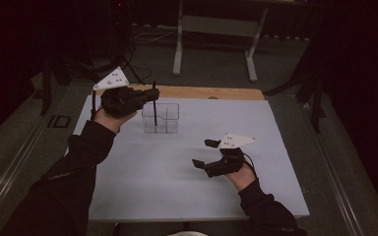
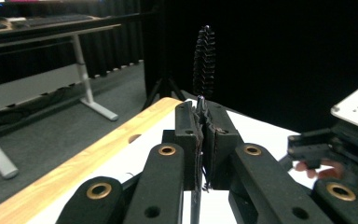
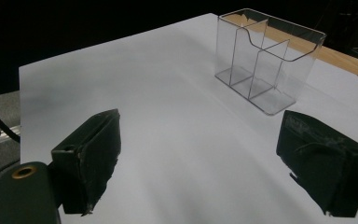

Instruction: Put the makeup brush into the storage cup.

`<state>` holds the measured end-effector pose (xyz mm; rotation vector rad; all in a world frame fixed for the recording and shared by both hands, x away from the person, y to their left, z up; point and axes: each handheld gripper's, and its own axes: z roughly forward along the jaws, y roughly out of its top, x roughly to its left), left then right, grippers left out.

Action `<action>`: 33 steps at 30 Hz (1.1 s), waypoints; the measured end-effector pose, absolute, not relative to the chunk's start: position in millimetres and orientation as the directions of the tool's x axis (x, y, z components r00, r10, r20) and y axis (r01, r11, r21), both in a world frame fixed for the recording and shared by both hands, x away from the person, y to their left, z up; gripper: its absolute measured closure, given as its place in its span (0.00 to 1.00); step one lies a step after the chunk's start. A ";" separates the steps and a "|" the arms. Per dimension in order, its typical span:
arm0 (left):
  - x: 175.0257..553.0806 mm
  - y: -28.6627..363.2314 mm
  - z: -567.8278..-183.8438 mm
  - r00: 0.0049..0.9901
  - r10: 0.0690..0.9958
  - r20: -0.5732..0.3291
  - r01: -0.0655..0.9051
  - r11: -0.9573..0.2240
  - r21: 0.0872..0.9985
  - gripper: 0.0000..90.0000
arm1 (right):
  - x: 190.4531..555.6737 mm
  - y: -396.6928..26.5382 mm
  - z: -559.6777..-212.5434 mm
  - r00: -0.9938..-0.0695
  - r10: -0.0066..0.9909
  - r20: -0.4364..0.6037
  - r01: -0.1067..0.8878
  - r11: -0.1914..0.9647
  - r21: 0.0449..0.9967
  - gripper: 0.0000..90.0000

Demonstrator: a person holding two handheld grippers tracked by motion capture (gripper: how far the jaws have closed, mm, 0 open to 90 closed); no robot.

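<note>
L gripper [image 1: 153,93] is up at the far-left of the table, jaws clamped on a thin black brush [image 1: 154,109]. High view: the brush stem runs straight down from the jaws into the clear acrylic organizer [image 1: 161,118]; lower end looks to be in its left part, exact compartment can't tell. L gripper view adds what the high view can't resolve: the spiral bristle head [image 2: 204,60] sticks up above the closed pads [image 2: 216,140], stem pinched between them and continuing below.

R gripper [image 1: 205,153] sits low over the white table sheet [image 1: 177,187], near-right, well apart from the organizer, jaws wide apart w/ nothing between. R gripper view confirms: both black pads [image 3: 93,158] spread, bare sheet between, organizer [image 3: 268,58] beyond. That view also shows the organizer's internal dividers and stepped front wall; brush not visible in it there.

No readable text or brand anywhere. Grey tri plate [image 1: 112,78] on L gripper has small dots only.

Surroundings: wood table edge [image 1: 202,92] along far side past the sheet, a desk frame w/ white legs [image 1: 179,44] on the grey floor behind, black curtains around. Nothing lies between the two grippers on the sheet.
</note>
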<state>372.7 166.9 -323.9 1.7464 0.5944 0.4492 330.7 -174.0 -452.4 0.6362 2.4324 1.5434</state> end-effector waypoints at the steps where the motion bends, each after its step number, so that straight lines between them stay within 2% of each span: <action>1: 374.3 166.5 -322.2 0.795 0.607 -0.006 0.155 -0.193 0.969 0.96 | 330.7 -173.9 -452.7 -0.890 0.452 0.066 0.252 0.367 0.895 0.15; 14: 400.3 167.5 -308.8 0.761 0.648 0.001 0.149 -0.176 0.973 0.96 | 332.0 -177.7 -451.8 -0.885 0.459 0.076 0.258 0.347 0.902 0.15; 33: 438.4 176.0 -319.7 0.684 0.729 -0.010 0.178 -0.154 0.972 0.96 | 333.6 -179.9 -453.9 -0.885 0.459 0.077 0.259 0.349 0.901 0.16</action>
